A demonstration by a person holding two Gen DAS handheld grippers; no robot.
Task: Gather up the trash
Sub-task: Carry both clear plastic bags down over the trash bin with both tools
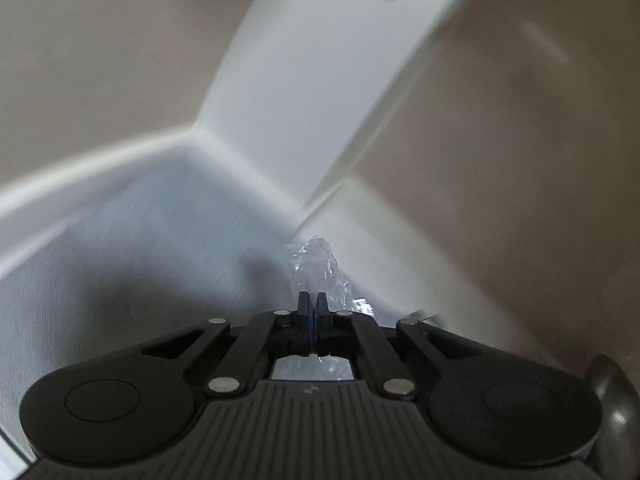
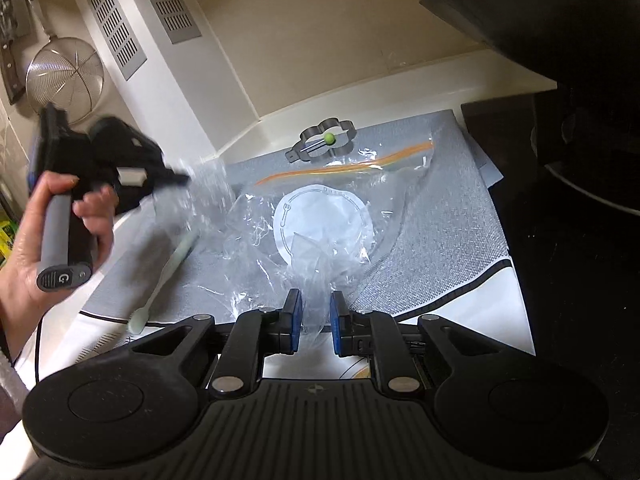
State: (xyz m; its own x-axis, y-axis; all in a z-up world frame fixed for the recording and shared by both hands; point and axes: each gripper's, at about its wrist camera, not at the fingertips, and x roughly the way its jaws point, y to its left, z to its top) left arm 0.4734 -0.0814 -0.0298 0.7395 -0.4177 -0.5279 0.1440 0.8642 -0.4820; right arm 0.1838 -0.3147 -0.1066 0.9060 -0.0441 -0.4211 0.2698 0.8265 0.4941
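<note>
The crumpled clear plastic wrap [image 1: 320, 268] was pinched in the left gripper [image 1: 311, 300], whose jaws had come fully together on it, so the scrap hung free above the grey mat [image 2: 440, 248], probably ready to go into the bag. In the right wrist view, that gripper [image 2: 176, 178], held in the person's left hand [image 2: 52, 240], looked blurred, with the wrap [image 2: 204, 188] trailing from its tip. The clear zip-top bag [image 2: 320, 216] lay on the mat, its near edge gathered between the right gripper's [image 2: 316, 312] narrowly parted jaws, apparently clamped to steady the bag. Beyond lay a flower-shaped metal ring [image 2: 328, 136]; a pale toothbrush [image 2: 160, 280] lay to the left.
</note>
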